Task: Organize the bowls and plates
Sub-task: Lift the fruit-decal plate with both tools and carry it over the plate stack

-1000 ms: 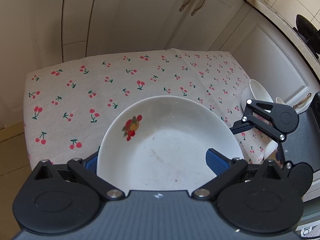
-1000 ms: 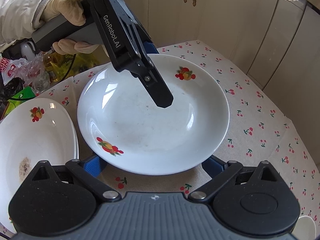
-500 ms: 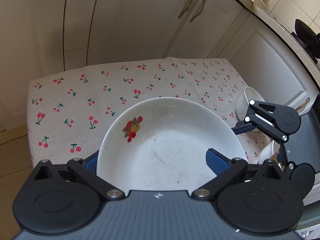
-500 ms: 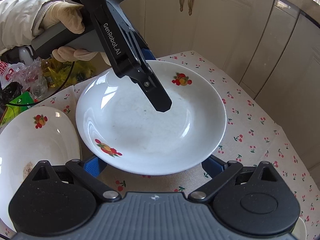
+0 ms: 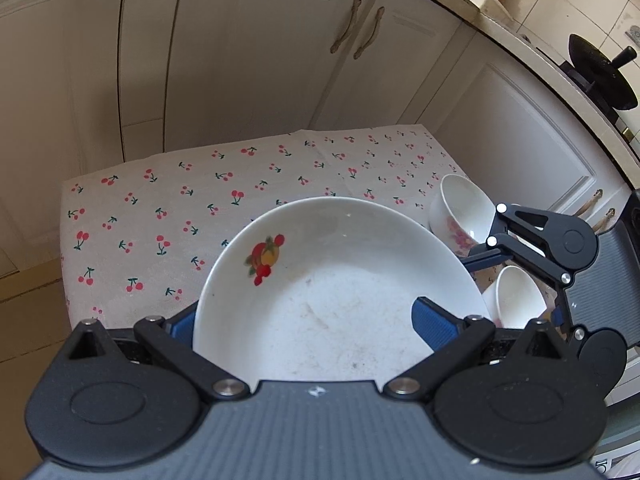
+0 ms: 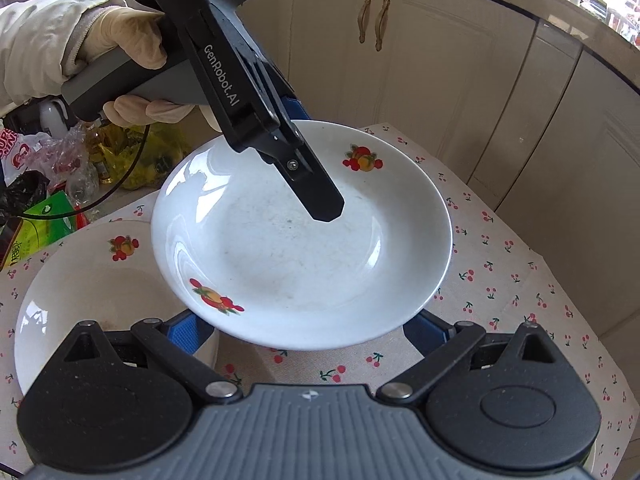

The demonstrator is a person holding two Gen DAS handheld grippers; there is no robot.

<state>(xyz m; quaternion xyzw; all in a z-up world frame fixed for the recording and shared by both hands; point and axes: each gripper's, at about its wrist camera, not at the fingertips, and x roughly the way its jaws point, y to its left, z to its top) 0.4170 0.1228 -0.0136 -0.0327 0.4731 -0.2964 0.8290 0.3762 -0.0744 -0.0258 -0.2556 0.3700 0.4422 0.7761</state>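
Lifted higher since a second ago — plate, pinched by left gripper at its far rim, above cherry tablecloth; right gripper spread beneath near rim; second plate left.

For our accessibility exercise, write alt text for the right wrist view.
The left tongs grip a white fruit-print plate by its far rim, above a cherry-print tablecloth. A second matching plate lies at left.

White lettering on the black body of the left tool reads "GenRobot.AI" along its side, and near its top "DAS" with smaller lines beneath, "Data Acquisition System". A red and white bag carries letters too cut off to read.
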